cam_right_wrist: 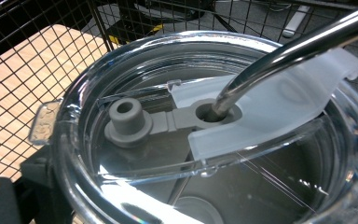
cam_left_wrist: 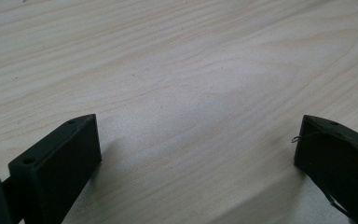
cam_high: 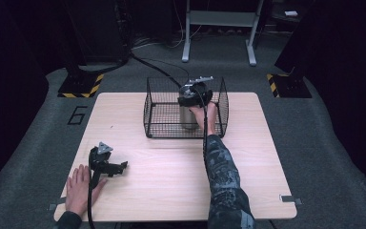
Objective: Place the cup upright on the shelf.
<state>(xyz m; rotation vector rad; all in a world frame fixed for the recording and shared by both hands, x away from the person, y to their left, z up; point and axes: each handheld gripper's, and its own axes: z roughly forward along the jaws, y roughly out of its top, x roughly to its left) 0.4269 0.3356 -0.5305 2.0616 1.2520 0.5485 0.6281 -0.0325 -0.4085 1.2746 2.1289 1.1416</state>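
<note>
A black wire basket (cam_high: 147, 102) stands at the table's far middle. Inside it a steel tumbler (cam_high: 188, 119) stands upright, with my right gripper (cam_high: 189, 102) down over its top and shut on it. In the right gripper view the tumbler's clear lid (cam_right_wrist: 121, 186) sits between the jaws, carrying a grey plug (cam_right_wrist: 126, 116) and a metal straw (cam_right_wrist: 284, 51). One black finger (cam_right_wrist: 37, 177) presses against the lid's rim; the other is hidden. My left gripper (cam_high: 119, 168) lies on the wooden table (cam_high: 171, 176) at the front left, open (cam_left_wrist: 196, 154), nothing between its fingers.
A hand (cam_high: 78, 188) rests flat on the table beside the left gripper. Basket walls close in around the tumbler. Grey carpet surrounds the table, with a white stand's legs (cam_high: 219, 52) and yellow-black striped bases (cam_high: 81, 87) behind.
</note>
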